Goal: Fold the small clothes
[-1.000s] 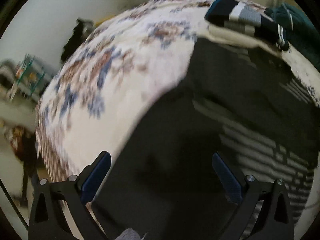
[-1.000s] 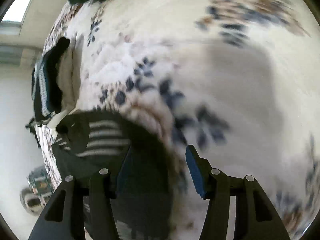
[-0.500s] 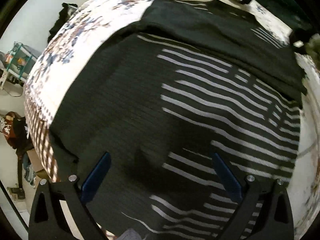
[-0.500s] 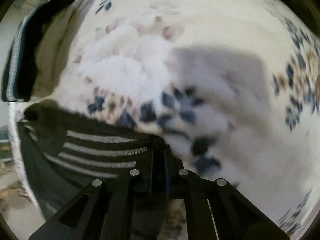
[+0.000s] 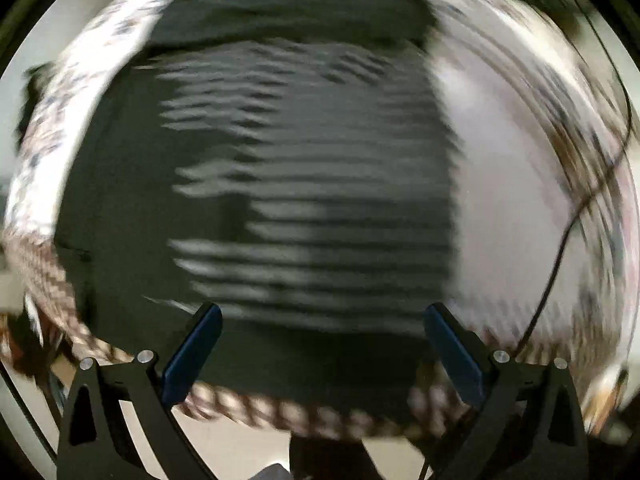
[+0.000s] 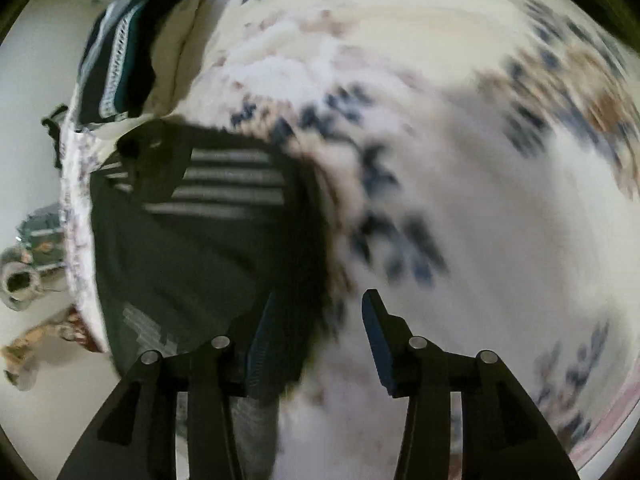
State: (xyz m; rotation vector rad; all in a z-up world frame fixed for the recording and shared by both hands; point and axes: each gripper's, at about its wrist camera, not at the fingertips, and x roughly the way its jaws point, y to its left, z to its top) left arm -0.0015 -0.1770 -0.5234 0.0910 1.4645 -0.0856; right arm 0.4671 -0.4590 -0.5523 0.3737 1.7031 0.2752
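Observation:
A dark garment with white stripes (image 5: 304,184) lies spread on a floral bedspread (image 5: 500,200); the left wrist view is smeared by motion. My left gripper (image 5: 322,312) hangs over the garment's near hem, wide open, with nothing between its fingers. In the right wrist view the same garment (image 6: 208,232) lies at the left, its right edge running under my left fingertip (image 6: 266,328). My right gripper (image 6: 320,312) is opening; its pads press on nothing, and blurred cloth edge and bedspread (image 6: 480,160) show in the gap.
A folded stack of dark and teal clothes (image 6: 120,52) sits at the bed's far left. A thin black cable (image 5: 560,248) crosses the right of the left wrist view. The bed's patterned border (image 5: 280,412) and the floor lie just below the left gripper. Floor clutter (image 6: 24,280) shows beyond the bed.
My right gripper closed on the garment's edge, then let go and lifted, jaws apart now. My left gripper swept across the garment toward the bed's near edge, staying open.

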